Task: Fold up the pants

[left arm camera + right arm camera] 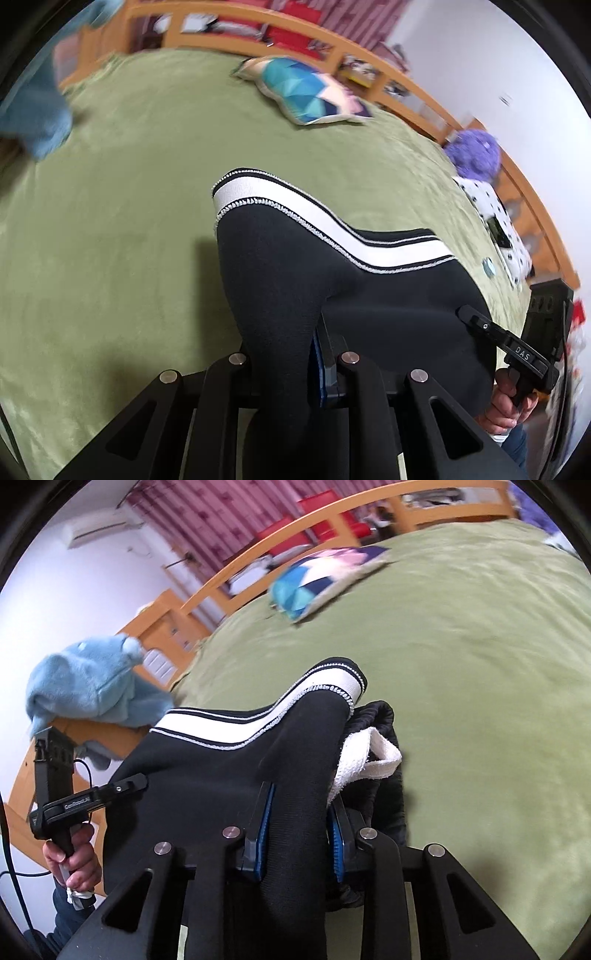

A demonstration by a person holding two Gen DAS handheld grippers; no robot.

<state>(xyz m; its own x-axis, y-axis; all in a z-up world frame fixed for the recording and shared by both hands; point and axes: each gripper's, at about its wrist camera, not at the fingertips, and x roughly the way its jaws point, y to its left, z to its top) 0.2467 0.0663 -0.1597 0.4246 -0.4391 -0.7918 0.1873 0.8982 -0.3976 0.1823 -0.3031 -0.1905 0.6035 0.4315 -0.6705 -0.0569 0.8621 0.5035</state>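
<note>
While both hands carry the black pants (369, 291) above the green bedspread (122, 206), the white-striped waistband (295, 210) hangs forward between the two tools; lifting the cloth by two spread points likely keeps it taut and flat for the fold (a cushion (306, 88) and a blue plush toy (92, 679) lie well clear); the left gripper (288, 369) stands nearly shut, its pads pinching a gathered ridge of black fabric; the right gripper (299, 834) is likewise narrowed, clamping black cloth with a white inner band (365, 760) bunched beside one blue pad (338, 845).
</note>
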